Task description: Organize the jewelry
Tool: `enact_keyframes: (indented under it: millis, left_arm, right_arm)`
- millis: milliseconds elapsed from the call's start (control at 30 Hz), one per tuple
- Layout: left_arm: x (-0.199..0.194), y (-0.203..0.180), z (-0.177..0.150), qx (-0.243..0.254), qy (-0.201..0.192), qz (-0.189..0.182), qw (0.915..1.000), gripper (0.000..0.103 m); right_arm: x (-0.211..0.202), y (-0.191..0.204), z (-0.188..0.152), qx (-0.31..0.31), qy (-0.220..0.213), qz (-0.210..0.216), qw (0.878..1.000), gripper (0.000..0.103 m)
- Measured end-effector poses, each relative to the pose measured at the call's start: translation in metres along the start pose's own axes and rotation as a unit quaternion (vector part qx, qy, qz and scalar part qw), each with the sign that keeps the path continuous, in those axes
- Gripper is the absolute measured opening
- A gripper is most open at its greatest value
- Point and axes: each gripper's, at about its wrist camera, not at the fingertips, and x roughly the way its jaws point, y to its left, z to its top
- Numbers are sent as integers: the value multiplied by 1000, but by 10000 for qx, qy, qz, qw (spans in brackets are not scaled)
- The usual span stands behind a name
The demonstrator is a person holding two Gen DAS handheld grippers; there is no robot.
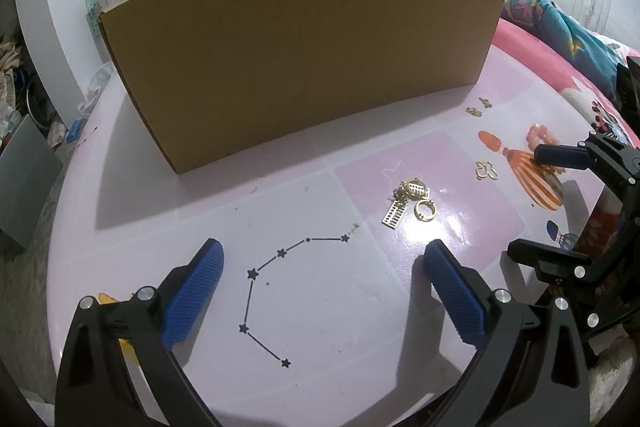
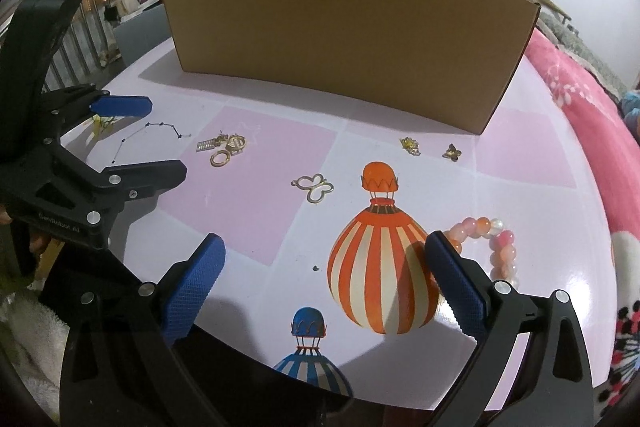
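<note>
Jewelry lies on the pink printed table (image 2: 260, 211). A heap of gold pieces (image 2: 224, 147) with a ring sits left of centre, and a gold butterfly charm (image 2: 314, 187) lies in the middle. Two small gold charms (image 2: 411, 145) (image 2: 452, 151) lie near the cardboard box (image 2: 344, 43). A pink bead bracelet (image 2: 492, 239) lies just beyond my right gripper's right finger, partly hidden by it. My right gripper (image 2: 325, 247) is open over the orange balloon print with nothing between its pads. My left gripper (image 1: 324, 255) is open and empty, the gold heap (image 1: 412, 203) ahead to its right.
The tall box wall (image 1: 296, 59) closes off the back of the table. A star-line print (image 1: 272, 267) marks the tabletop under my left gripper. A yellow object (image 1: 108, 301) shows behind its left finger. A pink blanket (image 2: 580, 107) borders the table's right edge.
</note>
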Motion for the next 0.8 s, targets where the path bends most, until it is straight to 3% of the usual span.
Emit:
enact_keyframes:
  millis: [800]
  left_arm:
    - [0, 0, -1, -11, 0, 6, 10000, 99]
  right_arm:
    - [7, 1, 5, -5, 111, 68, 9999, 95]
